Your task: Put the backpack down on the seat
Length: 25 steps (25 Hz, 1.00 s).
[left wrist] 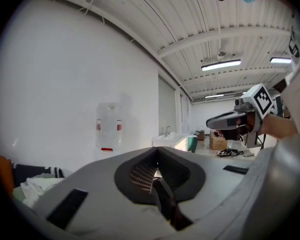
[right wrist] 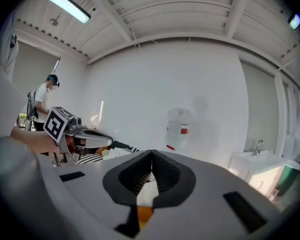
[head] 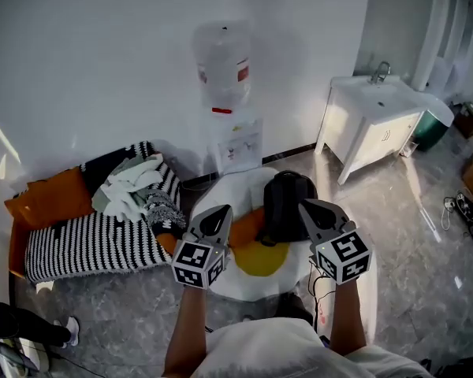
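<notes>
Only overhead is the backpack (head: 284, 199) seen, apparently seated; left gripper (head: 221, 211) and right gripper (head: 307, 205) closed, empty.

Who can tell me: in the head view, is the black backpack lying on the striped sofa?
No, the black backpack sits on the round white seat, apart from the striped sofa.

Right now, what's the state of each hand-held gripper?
Left hand-held gripper: closed, nothing clearly held.
Right hand-held gripper: closed, empty.
</notes>
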{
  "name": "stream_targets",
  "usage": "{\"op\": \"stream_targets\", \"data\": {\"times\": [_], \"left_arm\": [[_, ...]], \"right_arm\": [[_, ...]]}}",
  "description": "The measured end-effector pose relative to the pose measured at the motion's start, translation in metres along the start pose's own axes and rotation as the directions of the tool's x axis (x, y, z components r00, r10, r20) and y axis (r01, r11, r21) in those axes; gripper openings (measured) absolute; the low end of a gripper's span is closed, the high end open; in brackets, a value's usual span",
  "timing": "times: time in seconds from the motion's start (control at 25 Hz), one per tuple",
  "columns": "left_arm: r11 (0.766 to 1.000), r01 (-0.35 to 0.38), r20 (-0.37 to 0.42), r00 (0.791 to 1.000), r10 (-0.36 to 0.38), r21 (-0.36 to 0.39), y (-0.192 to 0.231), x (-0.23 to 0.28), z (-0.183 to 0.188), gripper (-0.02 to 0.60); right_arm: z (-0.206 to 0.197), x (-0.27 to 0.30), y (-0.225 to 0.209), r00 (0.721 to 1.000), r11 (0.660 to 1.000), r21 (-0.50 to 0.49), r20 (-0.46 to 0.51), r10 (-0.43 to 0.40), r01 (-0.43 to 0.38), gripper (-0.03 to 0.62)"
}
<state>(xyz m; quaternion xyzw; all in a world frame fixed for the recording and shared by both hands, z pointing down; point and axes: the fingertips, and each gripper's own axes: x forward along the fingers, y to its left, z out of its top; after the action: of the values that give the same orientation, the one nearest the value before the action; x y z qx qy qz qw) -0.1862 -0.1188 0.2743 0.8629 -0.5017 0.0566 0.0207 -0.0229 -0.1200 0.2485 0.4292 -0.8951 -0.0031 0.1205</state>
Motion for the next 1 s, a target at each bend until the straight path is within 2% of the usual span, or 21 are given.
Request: {"op": "stream_targets", "data": {"times": [0.24, 0.44, 0.64, 1.0], "left_arm": [[0.999, -0.014, 0.063, 0.998, 0.012, 0.041, 0.002, -0.009, 0.040, -0.011], [0.984, -0.059, 0.108, 0.993, 0.041, 0.171, -0.007, -0.017, 0.076, -0.011], [0.985, -0.052, 0.180, 0.983, 0.021, 0.166, -0.016, -0.022, 0.104, -0.011], [0.984, -0.019, 0.155, 0.988, -0.010, 0.179, -0.027, -0.012, 0.097, -0.011]], "right_arm": [[0.034, 0.006, 0.012, 0.998, 0.998, -0.046, 0.050, 0.037, -0.035, 0.005], [0.061, 0.002, 0.020, 0.996, 0.991, -0.123, 0.066, 0.056, -0.048, 0.005], [0.082, -0.006, 0.027, 0.993, 0.988, -0.146, 0.106, 0.057, -0.041, 0.004], [0.086, -0.007, 0.025, 0.995, 0.988, -0.152, 0.093, 0.048, -0.033, 0.003]]}}
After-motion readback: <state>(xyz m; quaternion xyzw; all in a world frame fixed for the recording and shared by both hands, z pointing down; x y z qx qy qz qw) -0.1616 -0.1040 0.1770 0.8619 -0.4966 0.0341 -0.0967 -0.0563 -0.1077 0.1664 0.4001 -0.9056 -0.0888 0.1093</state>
